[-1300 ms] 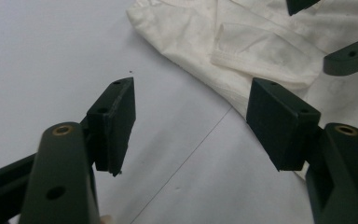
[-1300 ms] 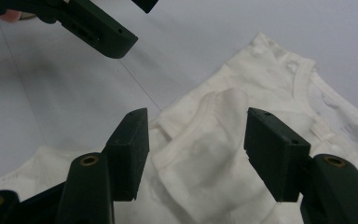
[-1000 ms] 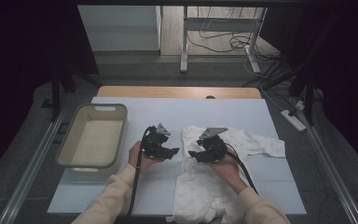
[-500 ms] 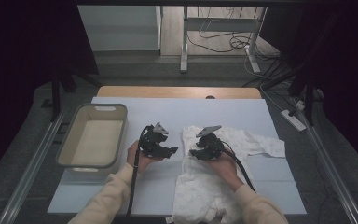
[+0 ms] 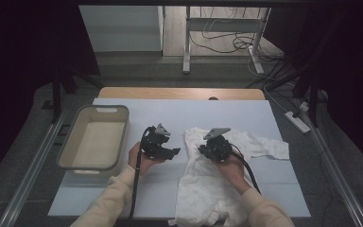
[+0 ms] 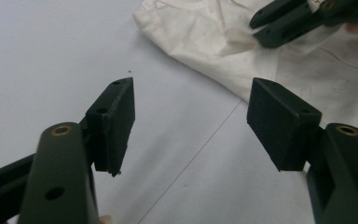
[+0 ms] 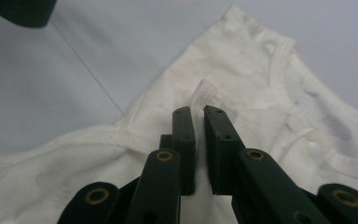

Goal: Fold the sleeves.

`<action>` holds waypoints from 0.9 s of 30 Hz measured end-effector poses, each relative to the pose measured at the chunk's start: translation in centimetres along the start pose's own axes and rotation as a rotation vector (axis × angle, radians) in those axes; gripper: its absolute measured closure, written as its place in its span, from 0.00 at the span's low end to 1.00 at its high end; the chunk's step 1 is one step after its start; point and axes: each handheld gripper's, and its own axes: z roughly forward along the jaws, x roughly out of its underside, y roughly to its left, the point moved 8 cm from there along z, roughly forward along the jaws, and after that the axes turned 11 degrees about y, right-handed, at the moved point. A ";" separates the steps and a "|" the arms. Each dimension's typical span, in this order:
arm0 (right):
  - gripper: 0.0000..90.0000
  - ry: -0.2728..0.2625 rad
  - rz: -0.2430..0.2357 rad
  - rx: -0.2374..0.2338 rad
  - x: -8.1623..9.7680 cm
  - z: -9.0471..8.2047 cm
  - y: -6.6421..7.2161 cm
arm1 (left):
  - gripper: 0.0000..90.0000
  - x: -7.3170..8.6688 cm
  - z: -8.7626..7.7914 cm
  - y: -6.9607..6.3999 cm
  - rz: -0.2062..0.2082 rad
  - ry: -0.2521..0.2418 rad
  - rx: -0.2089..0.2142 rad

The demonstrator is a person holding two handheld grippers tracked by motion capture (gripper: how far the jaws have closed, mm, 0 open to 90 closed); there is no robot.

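Pinching a raised fold of the white garment (image 7: 242, 88), which lies crumpled on the pale blue table (image 5: 179, 113), the right gripper (image 7: 199, 116) has just been closing, while the left gripper (image 6: 191, 112) hovers beside it, jaws spread over bare tabletop.

Landmark: white garment (image 5: 212, 189) on worktop (image 5: 179, 111). Bare worktop beyond garment to far edge, open passage. Between garment and beige bin (image 5: 94, 139): lane occupied by left gripper (image 5: 170, 152). Bin walls block approach further left. Garment sleeve (image 5: 264, 144) spreads right; narrow bare strip past it.
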 end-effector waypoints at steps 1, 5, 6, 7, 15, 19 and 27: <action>0.92 -0.008 0.006 0.003 0.0 -0.3 -0.2 | 0.37 0.0 0.0 0.1 -0.001 -0.001 0.000; 0.92 -0.040 0.030 0.011 0.1 -1.4 -0.9 | 0.37 -0.1 0.0 0.1 0.003 -0.002 0.003; 0.92 -0.042 0.037 0.013 0.3 -1.6 -1.1 | 0.37 -0.2 0.1 0.1 0.004 -0.003 0.003; 0.92 -0.045 0.045 0.015 0.5 -1.9 -1.3 | 0.37 -0.2 0.1 0.0 0.008 -0.001 0.003; 0.91 -0.064 0.085 0.020 1.5 -3.1 -2.5 | 0.36 -0.1 -0.1 0.3 0.000 -0.004 0.000; 0.91 -0.072 0.104 0.024 2.1 -3.8 -3.0 | 0.36 -0.1 -0.1 0.4 -0.003 -0.002 -0.001; 0.91 -0.072 0.138 0.042 3.7 -4.6 -4.2 | 0.36 0.0 0.0 0.4 0.000 0.007 -0.001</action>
